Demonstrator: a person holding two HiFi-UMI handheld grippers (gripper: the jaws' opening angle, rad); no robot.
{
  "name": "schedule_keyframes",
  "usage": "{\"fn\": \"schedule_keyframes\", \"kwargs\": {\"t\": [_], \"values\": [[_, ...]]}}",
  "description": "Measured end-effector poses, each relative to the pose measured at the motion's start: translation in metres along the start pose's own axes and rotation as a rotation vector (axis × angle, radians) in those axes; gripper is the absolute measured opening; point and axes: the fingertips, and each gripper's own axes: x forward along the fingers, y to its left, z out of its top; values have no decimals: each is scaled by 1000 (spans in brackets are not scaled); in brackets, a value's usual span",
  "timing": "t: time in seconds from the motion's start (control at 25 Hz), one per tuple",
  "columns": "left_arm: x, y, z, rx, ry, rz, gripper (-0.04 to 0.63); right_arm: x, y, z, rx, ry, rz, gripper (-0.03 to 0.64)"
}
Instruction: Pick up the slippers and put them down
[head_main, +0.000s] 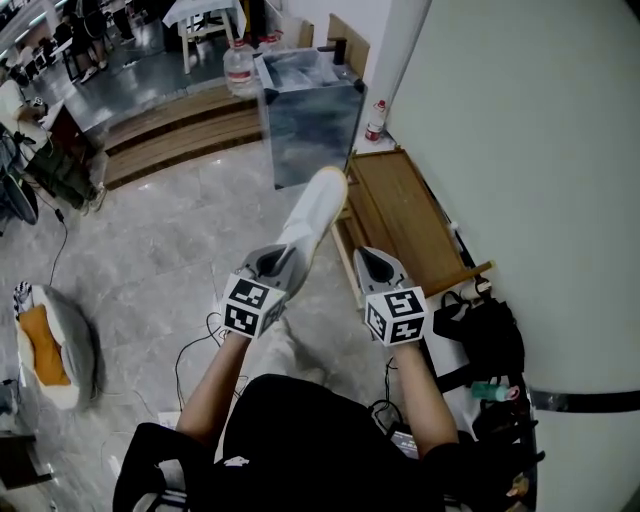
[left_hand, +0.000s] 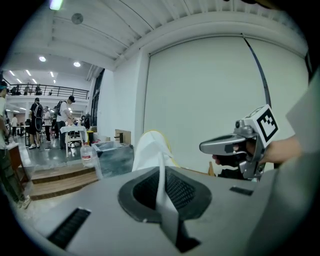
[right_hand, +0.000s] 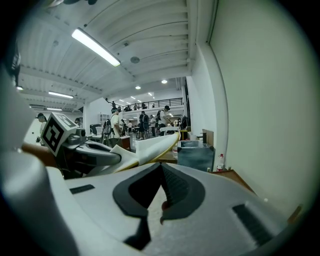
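Head view: left gripper (head_main: 272, 262) holds a white slipper (head_main: 315, 215) in the air above the floor (head_main: 170, 230), with the right gripper (head_main: 378, 265) beside it. Left gripper view: jaws pinch the slipper's thin edge. Right gripper view: jaws pressed together, empty. Likely mid-carry; next is to lower the slipper flat, then release.

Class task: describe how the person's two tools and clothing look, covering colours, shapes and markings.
The left tool and right tool are pale grey, smooth shells tapering forward, each with a dark recess round the jaws. Each carries a white cube printed with black square markers. The person wears a black short-sleeved top.
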Motion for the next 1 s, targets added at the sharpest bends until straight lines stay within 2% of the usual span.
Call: {"fn": "schedule_keyframes", "kwargs": {"t": [0.4, 1.0], "values": [[-5, 0, -6, -5, 9, 13, 15, 0, 5, -7, 2, 17, 23, -8], [17, 38, -38, -46, 64, -4, 15, 50, 14, -31, 28, 85, 36, -8]]}}
